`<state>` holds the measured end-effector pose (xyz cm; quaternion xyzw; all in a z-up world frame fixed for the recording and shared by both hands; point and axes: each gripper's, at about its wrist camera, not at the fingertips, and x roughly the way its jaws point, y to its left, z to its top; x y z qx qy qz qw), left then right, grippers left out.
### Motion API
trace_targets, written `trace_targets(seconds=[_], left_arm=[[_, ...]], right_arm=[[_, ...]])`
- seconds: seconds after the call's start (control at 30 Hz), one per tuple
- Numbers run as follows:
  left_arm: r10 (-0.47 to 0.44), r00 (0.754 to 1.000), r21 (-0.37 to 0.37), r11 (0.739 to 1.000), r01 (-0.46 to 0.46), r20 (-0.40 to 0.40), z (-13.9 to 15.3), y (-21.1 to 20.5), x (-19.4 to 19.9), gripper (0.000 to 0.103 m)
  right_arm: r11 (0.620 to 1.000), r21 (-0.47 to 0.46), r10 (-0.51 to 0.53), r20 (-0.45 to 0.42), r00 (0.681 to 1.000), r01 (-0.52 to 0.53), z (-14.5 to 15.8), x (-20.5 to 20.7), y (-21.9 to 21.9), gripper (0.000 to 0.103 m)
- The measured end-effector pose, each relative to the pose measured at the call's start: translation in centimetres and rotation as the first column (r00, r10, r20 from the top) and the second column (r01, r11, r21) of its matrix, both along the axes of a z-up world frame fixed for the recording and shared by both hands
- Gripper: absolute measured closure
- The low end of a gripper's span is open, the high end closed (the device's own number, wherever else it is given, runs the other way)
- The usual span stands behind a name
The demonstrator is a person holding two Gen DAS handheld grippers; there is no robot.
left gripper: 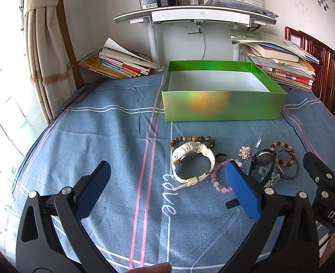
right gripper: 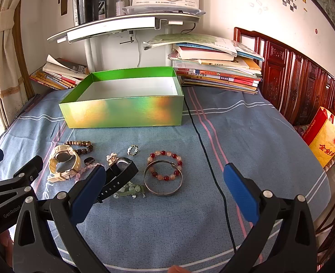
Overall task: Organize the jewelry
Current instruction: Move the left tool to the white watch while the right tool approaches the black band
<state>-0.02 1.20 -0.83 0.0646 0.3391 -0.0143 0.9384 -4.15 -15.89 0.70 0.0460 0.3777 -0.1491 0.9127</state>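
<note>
Box (right gripper: 121,113) sits at the back of the cloth (right gripper: 167,216), book stacks behind it left (right gripper: 60,75) and right (right gripper: 217,68). Jewelry lies in front of the box: bead bracelet (right gripper: 82,146) just behind the strapped watch (right gripper: 62,163) at the left, second watch (right gripper: 119,175) in the middle, bangle (right gripper: 162,185) overlapping a beaded bracelet (right gripper: 165,166) at the right. Cable (right gripper: 210,170) runs right of it all.
</note>
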Motion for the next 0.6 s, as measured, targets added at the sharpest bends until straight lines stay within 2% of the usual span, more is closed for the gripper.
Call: trace_targets(seconds=[0.3,0.37,0.43,0.47,0.53,0.57,0.6], left_arm=[[0.001,1.0,0.007,1.0,-0.001,-0.016,-0.1,0.1,0.4,0.003],[0.005,0.999,0.037,0.999,-0.003,-0.043,-0.5,0.2,1.0,0.003],[0.002,0.993,0.074,0.997,0.006,-0.114,-1.6,0.5,2.0,0.003],[-0.006,0.989,0.062,0.998,0.016,-0.148,-2.0,0.7,2.3,0.004],[-0.028,0.979,0.041,0.998,0.037,-0.2,-2.8,1.2,2.9,0.013],[-0.028,0.978,0.045,0.998,0.038,-0.207,-3.0,1.3,3.0,0.019],[-0.03,0.978,0.041,0.998,0.039,-0.209,-3.0,1.5,3.0,0.021]], right_arm=[[1.0,-0.011,-0.009,-0.012,1.0,0.009,0.0,0.2,-0.2,0.002],[0.999,-0.033,-0.026,-0.041,0.999,0.024,-0.3,0.5,-0.8,0.002],[0.999,-0.033,-0.037,-0.08,0.996,0.034,-0.8,0.8,-1.7,0.002],[0.999,-0.027,-0.041,-0.1,0.994,0.038,-1.1,0.9,-2.1,0.002],[1.0,-0.01,-0.028,-0.141,0.99,0.027,-1.8,1.2,-2.5,0.002],[1.0,0.002,-0.006,-0.155,0.988,0.006,-2.2,1.4,-2.3,0.002],[1.0,0.019,0.019,-0.163,0.987,-0.016,-2.5,1.5,-2.0,0.005]])
